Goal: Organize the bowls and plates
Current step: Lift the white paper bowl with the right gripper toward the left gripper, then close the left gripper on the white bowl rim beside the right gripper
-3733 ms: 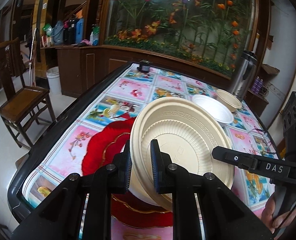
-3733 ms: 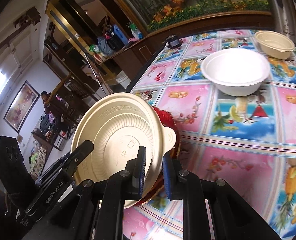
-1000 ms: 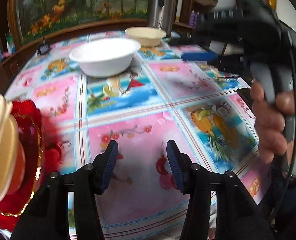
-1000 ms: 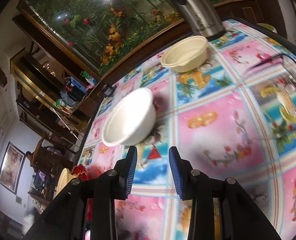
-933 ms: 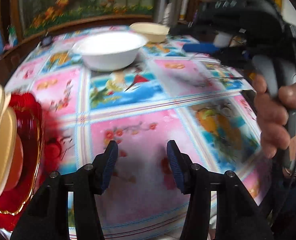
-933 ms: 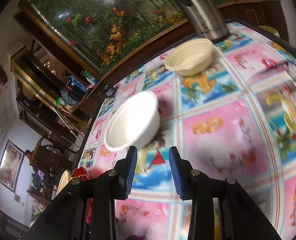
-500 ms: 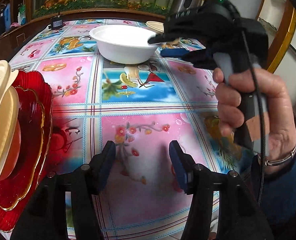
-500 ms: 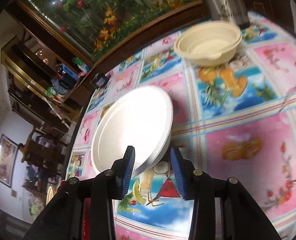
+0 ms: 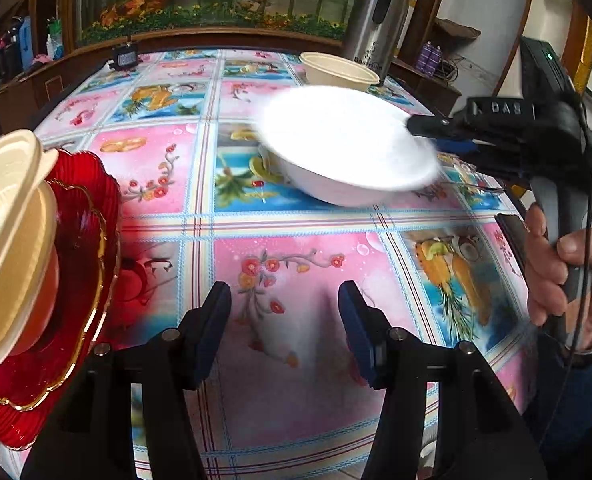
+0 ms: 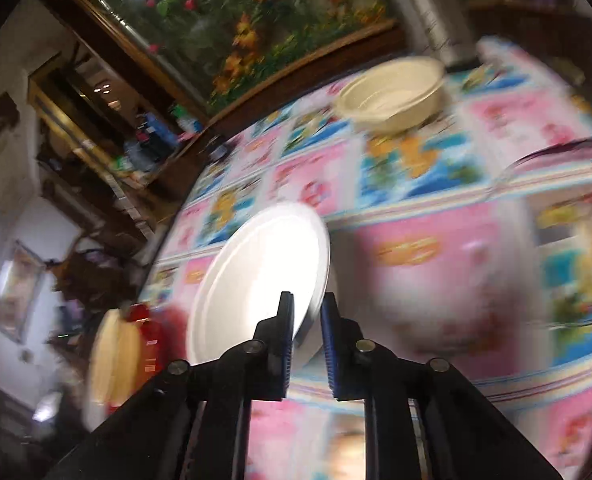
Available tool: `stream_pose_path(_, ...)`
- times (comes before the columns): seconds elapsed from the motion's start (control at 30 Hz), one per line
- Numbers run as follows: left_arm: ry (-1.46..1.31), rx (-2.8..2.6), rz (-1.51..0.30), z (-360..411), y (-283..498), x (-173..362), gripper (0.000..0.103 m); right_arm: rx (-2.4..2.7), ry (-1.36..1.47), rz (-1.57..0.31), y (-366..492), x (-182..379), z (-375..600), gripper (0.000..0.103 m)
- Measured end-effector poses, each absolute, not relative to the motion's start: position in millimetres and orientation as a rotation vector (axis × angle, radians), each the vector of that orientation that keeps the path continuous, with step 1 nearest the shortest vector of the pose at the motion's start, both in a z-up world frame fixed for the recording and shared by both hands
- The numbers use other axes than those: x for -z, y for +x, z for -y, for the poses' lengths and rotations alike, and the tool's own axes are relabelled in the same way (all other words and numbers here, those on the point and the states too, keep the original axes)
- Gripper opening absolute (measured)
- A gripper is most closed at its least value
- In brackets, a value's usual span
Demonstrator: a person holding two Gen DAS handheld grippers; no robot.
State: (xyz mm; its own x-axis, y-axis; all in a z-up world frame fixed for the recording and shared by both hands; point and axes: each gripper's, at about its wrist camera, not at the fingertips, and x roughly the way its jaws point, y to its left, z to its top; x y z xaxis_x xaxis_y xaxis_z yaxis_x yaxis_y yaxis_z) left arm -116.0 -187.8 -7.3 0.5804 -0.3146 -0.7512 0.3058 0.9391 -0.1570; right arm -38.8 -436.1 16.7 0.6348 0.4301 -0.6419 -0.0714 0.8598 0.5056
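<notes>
Right hand-held gripper (image 10: 307, 322) freshly narrowed, pinching white bowl (image 10: 256, 280) rim; its holding hand (image 9: 556, 272) only in left view

Home dining room: tablecloth (image 9: 296, 280), thermos (image 9: 376, 16)

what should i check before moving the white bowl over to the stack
1. Right gripper astride white bowl rim, jaws just closing: ok.
2. Grip firm: cannot tell, image blurred.
3. Bowl level: not ok, tilted.
4. Left gripper empty, clear of bowl: ok.
5. Cream plate settled on red plate: not ok, leaning.
6. Cream bowl out of the way: ok.
</notes>
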Motion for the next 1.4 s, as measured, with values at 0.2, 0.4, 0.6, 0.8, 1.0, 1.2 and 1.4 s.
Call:
stream_pose_path(0.2,-0.022,0.354,-0.885,195,-105,-12,0.054,-0.212,0.503,-0.761,-47,-27,460,0.043)
stream_pose_path(0.4,-0.009,0.34,-0.843,213,-80,-35,0.076,-0.171,0.568,-0.775,-51,-20,481,0.048)
stream_pose_path(0.6,-0.091,0.353,-0.898,224,-36,-29,0.076,-0.126,0.62,-0.792,-52,-9,498,0.048)
stream_pose_path(0.8,-0.132,0.397,-0.941,231,-18,-13,0.037,-0.164,0.582,-0.817,-57,-4,487,0.023)
stream_pose_path(1.0,0.009,0.347,-0.88,242,-30,-11,0.016,-0.181,0.501,-0.844,-56,1,461,0.01)
stream_pose_path(1.2,0.069,0.262,-0.785,231,-43,-18,0.016,-0.243,0.438,-0.847,-55,-1,437,0.015)
stream_pose_path(1.4,0.107,0.229,-0.805,231,-38,-7,0.017,-0.244,0.328,-0.846,-55,1,418,0.017)
